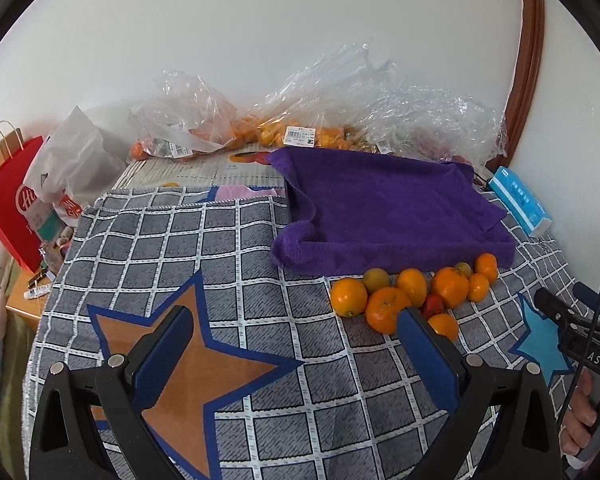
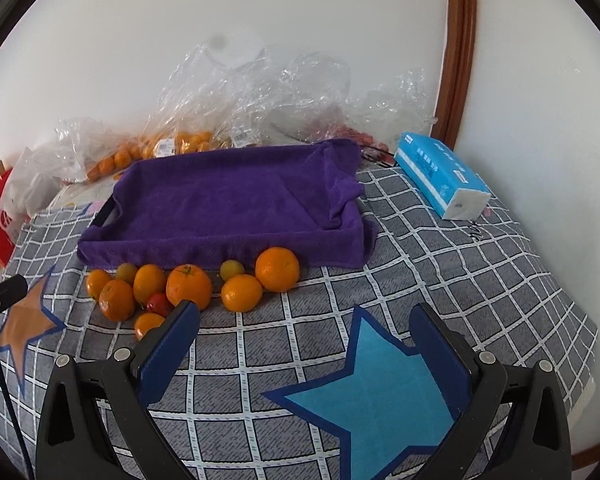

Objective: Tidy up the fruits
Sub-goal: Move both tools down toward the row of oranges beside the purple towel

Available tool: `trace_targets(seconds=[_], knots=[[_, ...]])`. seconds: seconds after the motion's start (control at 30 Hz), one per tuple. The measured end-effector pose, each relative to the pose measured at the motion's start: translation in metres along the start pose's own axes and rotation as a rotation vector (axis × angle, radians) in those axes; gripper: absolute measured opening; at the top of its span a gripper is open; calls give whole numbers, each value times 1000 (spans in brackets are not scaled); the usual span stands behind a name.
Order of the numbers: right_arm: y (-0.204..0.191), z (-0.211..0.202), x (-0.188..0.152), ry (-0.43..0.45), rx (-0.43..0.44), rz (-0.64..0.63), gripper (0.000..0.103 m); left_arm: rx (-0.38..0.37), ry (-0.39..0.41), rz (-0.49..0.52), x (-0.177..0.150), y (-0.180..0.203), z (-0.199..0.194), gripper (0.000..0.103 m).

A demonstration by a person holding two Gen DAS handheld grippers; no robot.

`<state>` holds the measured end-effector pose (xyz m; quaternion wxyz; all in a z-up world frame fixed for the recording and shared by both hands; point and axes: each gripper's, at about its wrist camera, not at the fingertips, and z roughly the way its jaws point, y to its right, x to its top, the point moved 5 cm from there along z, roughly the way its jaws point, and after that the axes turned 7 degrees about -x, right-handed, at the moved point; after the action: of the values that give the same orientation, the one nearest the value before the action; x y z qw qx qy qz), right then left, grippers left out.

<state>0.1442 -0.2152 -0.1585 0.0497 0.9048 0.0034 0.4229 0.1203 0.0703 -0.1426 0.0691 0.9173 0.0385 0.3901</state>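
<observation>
Ahead, fruit pile (image 2: pixel 188 288) beyond both grippers (left (image 1: pixel 292 320), right (image 2: pixel 306 320)), jaws apart, nothing held

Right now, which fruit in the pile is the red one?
The small red fruit near the front of the pile, tucked among the oranges. All the others are orange or yellowish-green.

Orange fruits (image 2: pixel 277 269) against a purple towel (image 2: pixel 236 200) on grey-checked, star-printed cloth (image 2: pixel 440 256); one small, seemingly red fruit (image 2: pixel 159 303).

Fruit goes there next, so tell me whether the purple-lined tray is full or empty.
Empty: the purple towel lining the tray lies bare, and the loose fruit sits outside on the checked cloth.
</observation>
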Motion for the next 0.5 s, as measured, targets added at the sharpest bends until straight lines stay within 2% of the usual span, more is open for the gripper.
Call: trace_targets(seconds=[0.1, 0.27, 0.3, 0.37, 0.5], knots=[[-2, 16, -4, -28, 22, 11, 100, 10, -18, 5, -4, -3, 12, 102], [-1, 42, -9, -83, 20, 29, 81, -10, -77, 2, -8, -8, 27, 99], [-1, 45, -9, -88, 24, 29, 80, -16, -75, -6, -8, -9, 28, 96], [-1, 55, -6, -105, 34, 47, 70, -32, -70, -39, -7, -16, 31, 93], [-5, 70, 2, -122, 94, 80, 60, -78, -62, -69, -7, -21, 37, 93]])
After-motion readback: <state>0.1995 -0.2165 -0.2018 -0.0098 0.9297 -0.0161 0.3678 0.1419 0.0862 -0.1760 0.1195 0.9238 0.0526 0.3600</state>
